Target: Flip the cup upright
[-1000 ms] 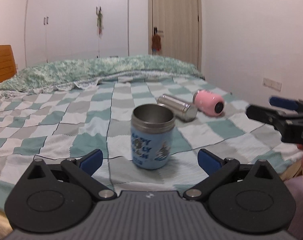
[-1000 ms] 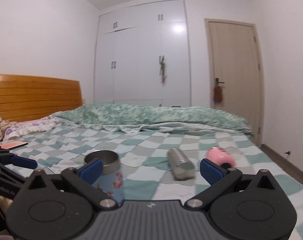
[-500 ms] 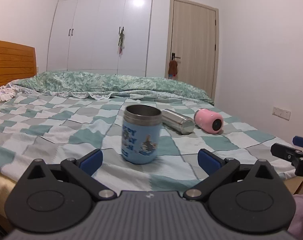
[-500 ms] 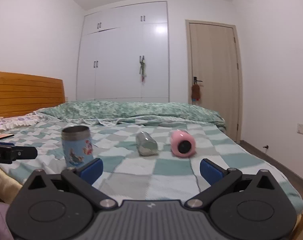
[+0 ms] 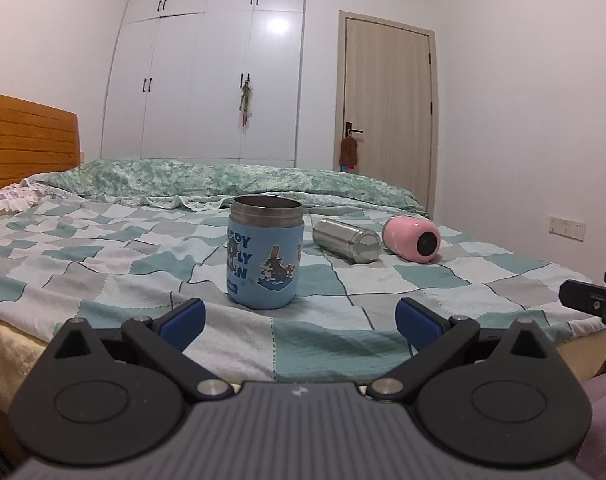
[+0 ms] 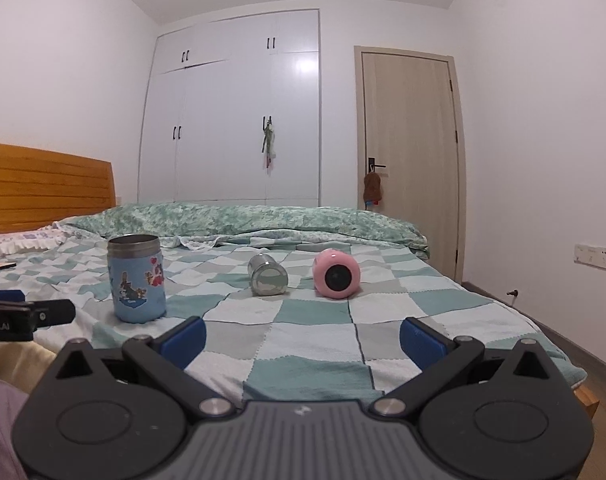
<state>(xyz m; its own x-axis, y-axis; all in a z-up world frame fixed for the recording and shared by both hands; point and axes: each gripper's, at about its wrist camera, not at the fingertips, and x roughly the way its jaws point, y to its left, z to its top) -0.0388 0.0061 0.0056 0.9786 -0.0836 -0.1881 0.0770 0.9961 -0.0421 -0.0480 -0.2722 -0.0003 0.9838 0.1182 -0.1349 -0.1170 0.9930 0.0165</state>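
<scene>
A blue cartoon-printed cup (image 5: pixel 265 254) stands upright on the checked bedspread, mouth up; it also shows in the right wrist view (image 6: pixel 136 278). A steel cup (image 5: pixel 347 239) (image 6: pixel 268 274) and a pink cup (image 5: pixel 411 238) (image 6: pixel 336 275) lie on their sides further right. My left gripper (image 5: pixel 301 320) is open and empty, just short of the blue cup. My right gripper (image 6: pixel 303 338) is open and empty, back from the steel and pink cups. Each gripper's tip shows at the edge of the other's view.
The bed (image 5: pixel 103 248) has a wooden headboard (image 6: pixel 43 192) at the left and a rumpled green duvet (image 5: pixel 223 180) at the back. A white wardrobe (image 6: pixel 239 120) and a door (image 6: pixel 409 160) stand behind. The bed's near edge is just under both grippers.
Both grippers have pulled back and dropped lower, away from the cups. The blue cup stays upright where it stood. The steel and pink cups have not moved.
</scene>
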